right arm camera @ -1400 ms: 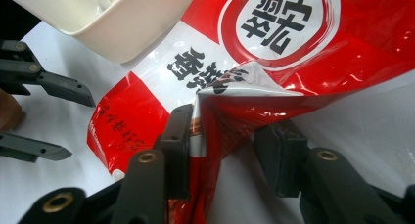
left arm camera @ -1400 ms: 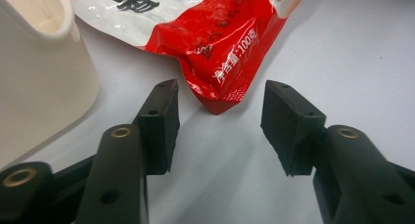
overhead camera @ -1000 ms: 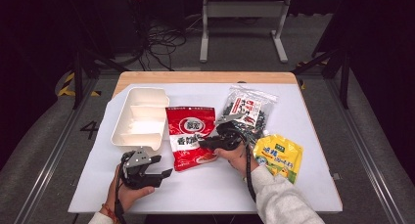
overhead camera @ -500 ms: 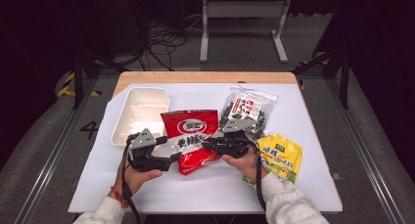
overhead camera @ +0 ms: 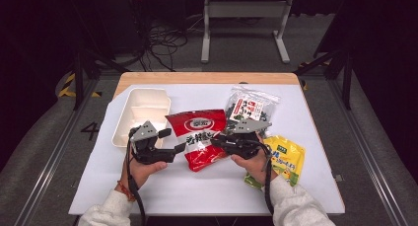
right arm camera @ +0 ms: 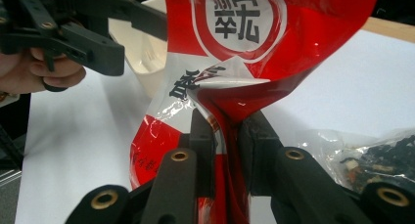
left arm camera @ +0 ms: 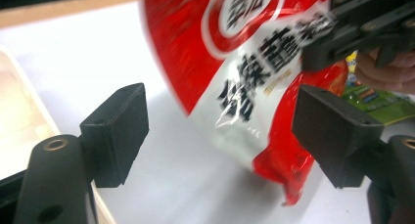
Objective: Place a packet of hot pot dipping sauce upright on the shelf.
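high view: the red bag [overhead camera: 199, 137] sits mid-table, between the white tray [overhead camera: 140, 115] at left and the seaweed bag [overhead camera: 250, 107] and yellow bag [overhead camera: 281, 157] at right. right gripper [overhead camera: 217, 141] is clamped on the red bag's right edge. left gripper [overhead camera: 175, 141], jaws just opened wide, brackets its left edge without pressing.

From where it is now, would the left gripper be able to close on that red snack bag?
Probably yes: the left gripper is open, with the red snack bag's edge already between its jaws and nothing blocking. The right gripper pinches the other side.
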A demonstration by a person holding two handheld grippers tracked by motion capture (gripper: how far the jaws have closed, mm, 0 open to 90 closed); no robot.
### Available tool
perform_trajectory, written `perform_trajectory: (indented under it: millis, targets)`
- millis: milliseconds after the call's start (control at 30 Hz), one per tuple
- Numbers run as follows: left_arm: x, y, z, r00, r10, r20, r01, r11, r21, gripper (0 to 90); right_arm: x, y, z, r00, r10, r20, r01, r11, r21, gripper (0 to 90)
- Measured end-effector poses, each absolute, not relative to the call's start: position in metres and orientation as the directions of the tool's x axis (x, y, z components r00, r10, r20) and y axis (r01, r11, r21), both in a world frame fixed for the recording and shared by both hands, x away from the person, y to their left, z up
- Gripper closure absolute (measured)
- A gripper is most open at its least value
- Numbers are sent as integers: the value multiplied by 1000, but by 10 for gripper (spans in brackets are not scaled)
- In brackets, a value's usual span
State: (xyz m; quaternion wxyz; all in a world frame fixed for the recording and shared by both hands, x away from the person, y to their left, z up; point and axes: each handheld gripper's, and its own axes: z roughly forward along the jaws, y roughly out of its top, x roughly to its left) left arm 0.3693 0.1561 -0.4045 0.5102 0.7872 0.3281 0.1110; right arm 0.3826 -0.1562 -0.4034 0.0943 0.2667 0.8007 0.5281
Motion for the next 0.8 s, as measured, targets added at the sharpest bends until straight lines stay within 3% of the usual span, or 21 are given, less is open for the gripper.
perform_trajectory:
  millis: [300, 433, 533, 567, 667, 733, 800]
  targets:
    - [374, 142, -406, 825, 539, -169, 378, -305, 874, 318, 377, -152, -404, -878, 464, 118, 277, 293, 915, 766]
    - [376, 142, -403, 836, 524, -162, 362, -305, 881, 513, 375, -150, -403, -884, 453, 117, 268, 286, 920, 763]
    - [377, 142, -402, 844, 515, -147, 342, -307, 888, 725, 373, -149, -403, -890, 447, 92, 245, 297, 923, 758]
    - [377, 142, -400, 850, 510, -134, 329, -313, 891, 725, 372, -149, -403, -892, 443, 87, 240, 300, 923, 755]
    - [377, 142, -397, 855, 508, -108, 303, -320, 897, 885, 371, -148, -403, -889, 452, 78, 234, 302, 924, 749]
    - [379, 142, -396, 859, 501, -103, 296, -321, 900, 897, 370, -148, -402, -888, 453, 77, 231, 297, 926, 749]
    - [381, 140, -396, 865, 489, -113, 294, -312, 903, 796, 370, -148, -400, -888, 455, 63, 221, 304, 927, 750]
